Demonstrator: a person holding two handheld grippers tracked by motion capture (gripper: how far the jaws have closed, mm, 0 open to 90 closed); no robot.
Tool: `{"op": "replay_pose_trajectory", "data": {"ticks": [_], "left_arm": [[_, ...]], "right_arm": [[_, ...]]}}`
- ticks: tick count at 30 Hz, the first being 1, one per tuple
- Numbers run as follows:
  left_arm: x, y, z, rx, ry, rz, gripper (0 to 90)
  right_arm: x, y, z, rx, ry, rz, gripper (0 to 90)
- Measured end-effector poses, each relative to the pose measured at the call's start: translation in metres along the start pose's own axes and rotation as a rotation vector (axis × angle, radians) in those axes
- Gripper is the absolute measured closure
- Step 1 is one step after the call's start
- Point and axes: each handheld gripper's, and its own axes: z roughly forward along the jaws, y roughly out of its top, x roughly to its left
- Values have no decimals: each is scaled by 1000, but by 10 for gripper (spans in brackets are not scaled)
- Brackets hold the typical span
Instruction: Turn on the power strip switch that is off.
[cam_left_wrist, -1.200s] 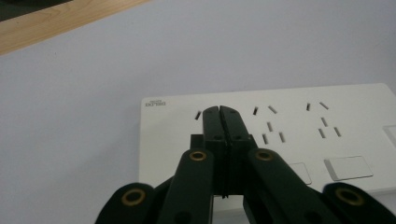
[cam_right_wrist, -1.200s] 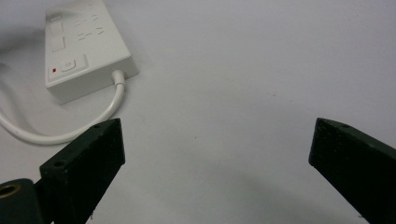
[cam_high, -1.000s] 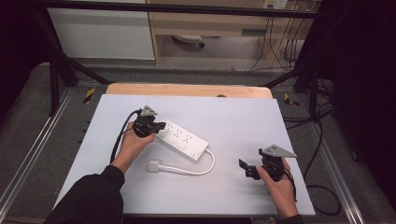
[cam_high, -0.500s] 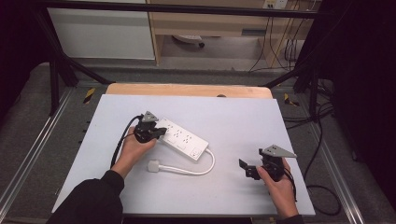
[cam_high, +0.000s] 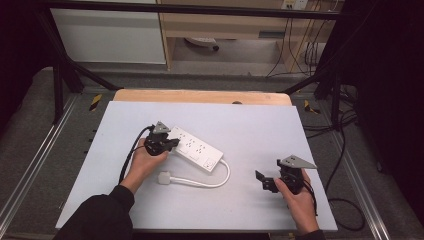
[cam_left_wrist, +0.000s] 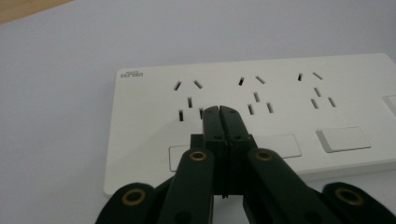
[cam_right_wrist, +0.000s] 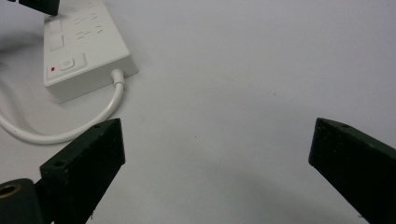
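1. A white power strip (cam_high: 196, 148) lies at an angle on the table (cam_high: 250, 125), left of centre.
2. Its cord (cam_high: 220, 181) loops to a plug (cam_high: 164, 178) near the person's left hand (cam_high: 142, 162).
3. The left gripper (cam_high: 172, 144) has its jaws pressed together, empty, tips over the strip's left end.
4. The right gripper (cam_high: 261, 179) is wide open, empty, well apart from the strip.

a lab-like workroom: a white table (cam_high: 250, 125) inside a black metal frame (cam_high: 65, 70), loose cables (cam_high: 300, 50) and plain cabinets (cam_high: 110, 35) behind.
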Motion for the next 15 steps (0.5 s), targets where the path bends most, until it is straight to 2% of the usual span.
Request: {"op": "replay_pose_trajectory", "data": {"ticks": [15], "left_arm": [[0,-5,-3,-16,-6,-17,900]], "right_arm": [[2,0,1,3,-2,-4,40]]}}
